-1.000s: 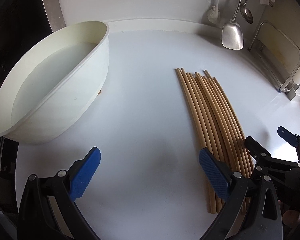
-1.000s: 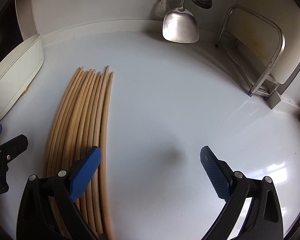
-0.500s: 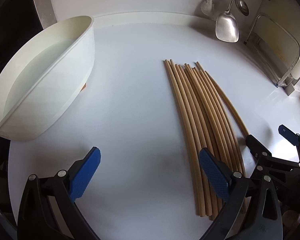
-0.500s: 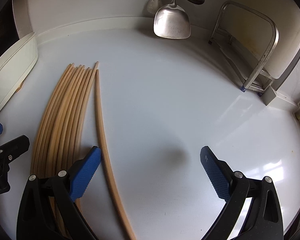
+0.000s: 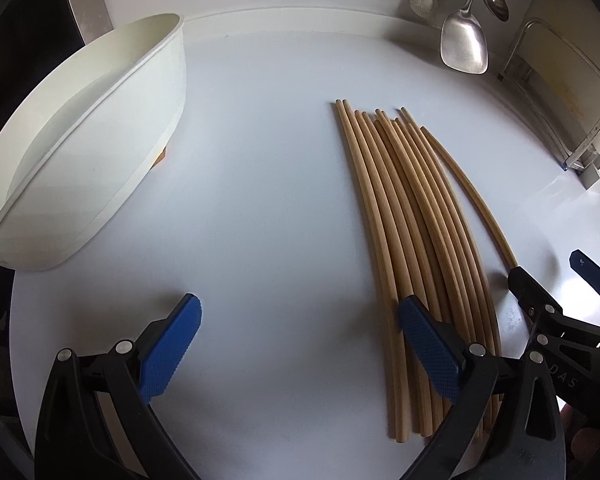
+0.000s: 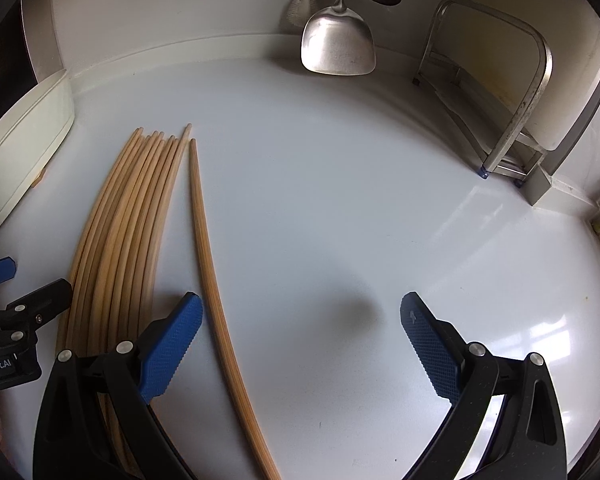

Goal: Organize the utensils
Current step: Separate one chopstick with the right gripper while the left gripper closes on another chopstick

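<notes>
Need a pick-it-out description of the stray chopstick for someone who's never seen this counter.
Start at the white countertop, with the white tub at its left edge. Right of the tub lies a bundle of wooden chopsticks. The stray chopstick is the single stick lying apart on the bundle's right side, bare counter between them, running just right of the right gripper's left finger.
</notes>
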`<action>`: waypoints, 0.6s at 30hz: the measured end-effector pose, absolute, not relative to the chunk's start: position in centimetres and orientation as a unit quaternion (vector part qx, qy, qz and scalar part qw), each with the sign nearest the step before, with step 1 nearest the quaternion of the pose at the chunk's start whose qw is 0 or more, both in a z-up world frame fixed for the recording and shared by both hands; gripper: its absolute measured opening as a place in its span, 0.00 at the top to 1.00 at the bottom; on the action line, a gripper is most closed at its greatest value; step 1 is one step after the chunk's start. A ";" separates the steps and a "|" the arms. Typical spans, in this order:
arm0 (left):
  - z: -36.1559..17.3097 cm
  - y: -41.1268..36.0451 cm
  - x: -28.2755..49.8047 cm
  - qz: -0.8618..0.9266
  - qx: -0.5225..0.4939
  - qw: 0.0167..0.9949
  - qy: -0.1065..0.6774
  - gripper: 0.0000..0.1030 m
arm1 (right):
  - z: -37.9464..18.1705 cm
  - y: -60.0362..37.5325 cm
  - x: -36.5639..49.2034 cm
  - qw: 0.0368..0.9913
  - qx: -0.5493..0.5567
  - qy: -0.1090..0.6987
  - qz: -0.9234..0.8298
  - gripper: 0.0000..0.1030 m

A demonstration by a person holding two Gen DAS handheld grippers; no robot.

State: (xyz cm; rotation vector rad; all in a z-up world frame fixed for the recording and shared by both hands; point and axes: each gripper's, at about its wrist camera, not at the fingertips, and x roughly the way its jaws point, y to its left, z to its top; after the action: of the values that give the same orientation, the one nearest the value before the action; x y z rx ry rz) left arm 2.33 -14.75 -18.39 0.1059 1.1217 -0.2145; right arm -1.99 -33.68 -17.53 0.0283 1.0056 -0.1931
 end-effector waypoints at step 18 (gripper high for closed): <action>-18.5 -12.9 2.1 -0.077 0.047 0.839 0.537 0.06 | -17.4 -33.7 -1.1 0.876 0.005 0.474 -0.091 0.08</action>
State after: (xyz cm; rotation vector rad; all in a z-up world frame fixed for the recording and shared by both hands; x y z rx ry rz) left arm 2.09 -12.89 -18.46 0.0988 1.1363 -0.1624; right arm -1.12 -33.71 -17.38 0.0107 0.9883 -0.1893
